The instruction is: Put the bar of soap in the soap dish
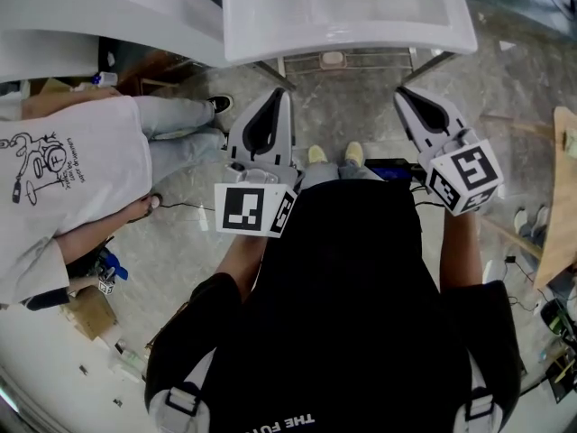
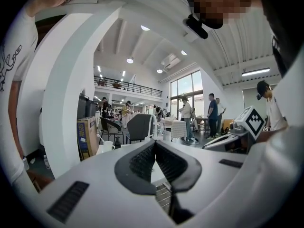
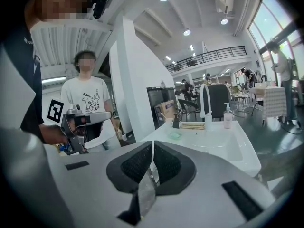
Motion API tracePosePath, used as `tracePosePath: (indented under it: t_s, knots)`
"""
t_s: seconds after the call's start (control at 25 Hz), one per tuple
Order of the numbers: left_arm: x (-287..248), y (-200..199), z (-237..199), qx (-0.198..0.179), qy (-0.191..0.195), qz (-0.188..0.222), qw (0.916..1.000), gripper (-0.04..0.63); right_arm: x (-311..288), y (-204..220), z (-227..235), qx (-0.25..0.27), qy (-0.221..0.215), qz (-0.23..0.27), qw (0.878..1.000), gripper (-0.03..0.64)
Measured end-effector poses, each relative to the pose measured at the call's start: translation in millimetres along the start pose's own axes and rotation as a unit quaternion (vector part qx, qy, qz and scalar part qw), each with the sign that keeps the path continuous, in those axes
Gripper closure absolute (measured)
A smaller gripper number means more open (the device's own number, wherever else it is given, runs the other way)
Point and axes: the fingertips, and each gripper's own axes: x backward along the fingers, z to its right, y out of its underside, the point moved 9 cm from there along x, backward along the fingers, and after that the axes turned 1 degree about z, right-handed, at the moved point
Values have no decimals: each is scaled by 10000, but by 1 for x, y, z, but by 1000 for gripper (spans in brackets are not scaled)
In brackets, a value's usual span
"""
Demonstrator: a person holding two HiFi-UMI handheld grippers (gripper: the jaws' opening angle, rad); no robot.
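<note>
We note left gripper (image 1: 280, 95) jaws together, empty; right gripper (image 1: 403, 94) the same; both short of the sink (image 1: 442, 27).

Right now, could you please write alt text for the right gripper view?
The right gripper, jaws shut and empty, points at a white sink with a pale green object on its rim and a pump bottle by the faucet. A person in a white T-shirt stands at left.

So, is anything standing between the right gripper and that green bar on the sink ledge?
Nothing visible does. In the right gripper view the green bar lies exposed on the sink's near ledge, ahead of the shut, empty right gripper.
</note>
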Motion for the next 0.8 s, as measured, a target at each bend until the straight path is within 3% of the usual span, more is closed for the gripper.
tracePosePath:
  t_s: [0.28, 0.8]
  knots:
    - [5, -12, -15, 25, 33, 102, 9999, 592, -5, -20, -11, -106, 222, 193, 9995, 592]
    - [12, -11, -36, 84, -84, 247, 9996, 592, -32, -35, -20, 43, 226, 419, 9989, 592]
